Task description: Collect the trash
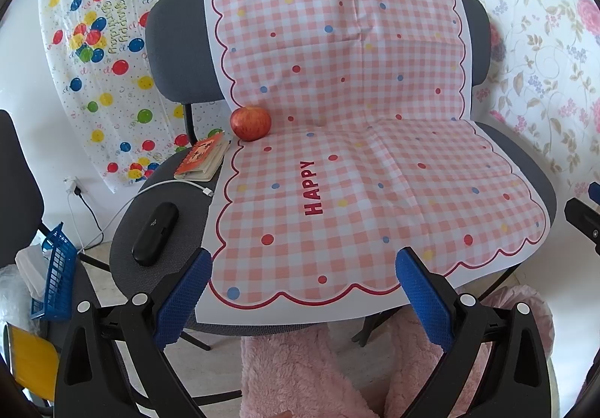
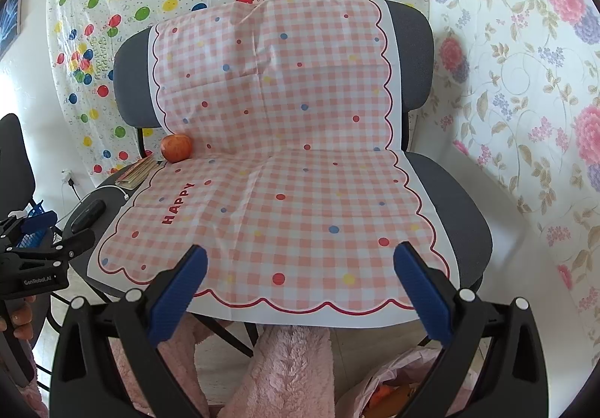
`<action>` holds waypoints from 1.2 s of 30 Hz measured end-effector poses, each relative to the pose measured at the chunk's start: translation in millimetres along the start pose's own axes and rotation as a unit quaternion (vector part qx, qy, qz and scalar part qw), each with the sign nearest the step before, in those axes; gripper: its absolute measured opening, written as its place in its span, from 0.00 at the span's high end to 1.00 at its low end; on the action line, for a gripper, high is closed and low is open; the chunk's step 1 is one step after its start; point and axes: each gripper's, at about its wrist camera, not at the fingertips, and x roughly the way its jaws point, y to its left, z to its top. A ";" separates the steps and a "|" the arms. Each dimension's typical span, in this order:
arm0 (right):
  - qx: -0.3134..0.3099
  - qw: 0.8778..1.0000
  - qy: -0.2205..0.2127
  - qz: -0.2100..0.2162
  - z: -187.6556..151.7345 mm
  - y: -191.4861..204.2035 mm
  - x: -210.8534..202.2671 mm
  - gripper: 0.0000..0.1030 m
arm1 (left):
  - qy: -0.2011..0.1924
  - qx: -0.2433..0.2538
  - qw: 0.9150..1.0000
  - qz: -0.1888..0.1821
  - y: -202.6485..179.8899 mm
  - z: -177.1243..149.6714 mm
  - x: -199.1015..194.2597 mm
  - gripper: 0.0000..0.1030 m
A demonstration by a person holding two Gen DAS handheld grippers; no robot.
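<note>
A grey chair [image 1: 176, 42] carries a pink checked plastic sheet [image 1: 337, 140] printed "HAPPY". On its left side sit a red apple [image 1: 250, 123], a small orange-covered book [image 1: 204, 159] and a black case [image 1: 155, 233]. My left gripper [image 1: 303, 260] hovers open over the sheet's front edge, holding nothing. My right gripper [image 2: 300, 253] is open too, above the same edge of the sheet [image 2: 285, 170], further right. A pink plastic bag [image 2: 393, 380] with orange scraps inside lies on the floor below the right gripper. The apple [image 2: 176, 148] shows far left there.
A white cable [image 1: 165, 185] runs across the seat to a wall plug. A blue basket [image 1: 56, 275] stands on the floor at left beside another chair. The person's pink fleece legs [image 1: 300, 373] are under the grippers. Balloon and flower sheets cover the walls.
</note>
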 end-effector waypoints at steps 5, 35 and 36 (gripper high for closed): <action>0.000 1.000 0.000 0.000 -0.6 -0.8 -0.3 0.06 | 0.001 0.000 1.000 -0.001 0.1 -2.6 0.6 0.06; 0.003 1.000 0.000 -0.003 -2.9 -7.2 0.1 0.06 | -0.001 -0.001 1.000 -0.003 -1.9 -7.3 1.8 0.06; 0.003 1.000 -0.001 -0.003 -2.8 -6.4 0.2 0.06 | -0.002 -0.001 1.000 -0.004 -1.9 -7.1 1.6 0.06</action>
